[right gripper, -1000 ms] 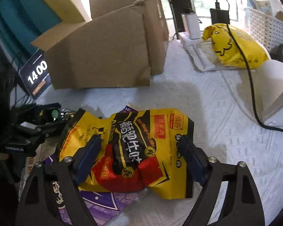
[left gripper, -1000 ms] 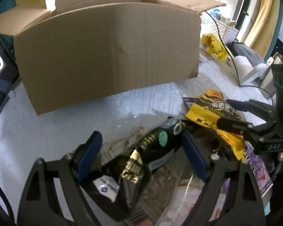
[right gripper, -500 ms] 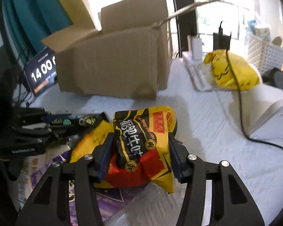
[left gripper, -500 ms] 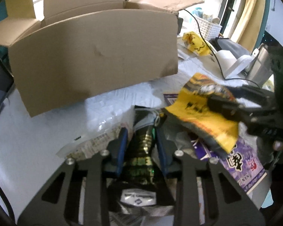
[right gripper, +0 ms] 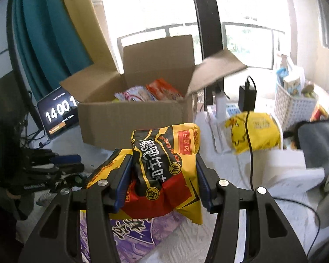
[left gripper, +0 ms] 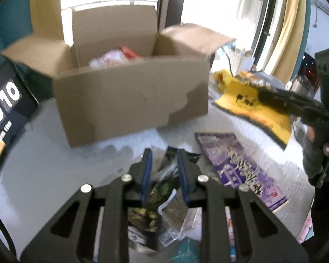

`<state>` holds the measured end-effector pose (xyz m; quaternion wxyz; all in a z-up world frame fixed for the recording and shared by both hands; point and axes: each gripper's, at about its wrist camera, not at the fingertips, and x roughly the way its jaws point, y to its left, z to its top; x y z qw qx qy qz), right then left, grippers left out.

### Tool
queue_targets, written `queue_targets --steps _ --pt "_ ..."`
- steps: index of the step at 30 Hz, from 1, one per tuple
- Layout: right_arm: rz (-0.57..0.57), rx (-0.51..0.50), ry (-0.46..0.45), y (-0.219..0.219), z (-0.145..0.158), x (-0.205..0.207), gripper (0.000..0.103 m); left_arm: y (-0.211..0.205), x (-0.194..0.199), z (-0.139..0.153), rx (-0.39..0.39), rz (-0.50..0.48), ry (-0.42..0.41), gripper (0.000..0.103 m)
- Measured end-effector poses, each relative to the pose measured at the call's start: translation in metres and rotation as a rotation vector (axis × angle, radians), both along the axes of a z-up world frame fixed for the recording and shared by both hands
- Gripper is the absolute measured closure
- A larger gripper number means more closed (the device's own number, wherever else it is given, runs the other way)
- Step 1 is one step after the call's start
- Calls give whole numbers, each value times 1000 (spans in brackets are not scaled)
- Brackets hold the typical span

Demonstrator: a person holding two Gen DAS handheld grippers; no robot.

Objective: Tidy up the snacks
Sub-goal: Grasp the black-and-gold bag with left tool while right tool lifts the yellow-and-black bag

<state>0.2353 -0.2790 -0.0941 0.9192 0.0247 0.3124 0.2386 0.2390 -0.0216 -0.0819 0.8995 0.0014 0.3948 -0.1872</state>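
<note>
My left gripper is shut on a black and gold snack packet, lifted above the white table. My right gripper is shut on a yellow, black and red snack bag, held in the air in front of the open cardboard box. The box holds red and white snack packets. In the left wrist view the right gripper holds the yellow bag to the right of the box. A purple snack packet lies flat on the table.
A tablet with a clock display stands left of the box. A yellow plastic bag, a black cable, a charger and a white basket sit to the right. More packets lie below my left gripper.
Both grippers closed on their packets and lifted them. The view has risen, so the inside of the box now shows. The yellow bag moved up and toward the box.
</note>
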Motion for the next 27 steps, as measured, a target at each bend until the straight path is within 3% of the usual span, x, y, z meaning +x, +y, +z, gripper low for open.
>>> queue_targets --steps 2,5,9,10,12,14,15,22,23,26,27 --pt "7 0 -14 3 6 2 47 6 -1 11 1 16 -36 89" --pt "12 -1 -31 8 14 6 47 16 1 20 -1 34 -55 91" --pt "18 8 -40 10 19 7 47 23 13 9 -28 -1 18 89" --pt "19 9 -37 10 19 7 46 21 16 5 -27 -4 36 86" --pt "23 10 -25 10 16 8 46 14 20 -9 -7 -29 81 70" --pt "22 7 -12 10 11 9 46 11 18 -20 -1 -40 99 35" --pt "21 5 -6 10 10 9 46 8 17 -23 -4 -44 105 34" --pt "5 11 24 4 1 12 46 -1 16 -56 50 -98 160 36" --pt "3 11 24 3 1 13 46 -2 14 -59 65 -98 153 52" --pt "3 12 20 3 2 13 46 -2 10 -57 81 -106 135 67" --pt "3 12 18 3 3 14 46 -1 9 -56 83 -104 129 68"
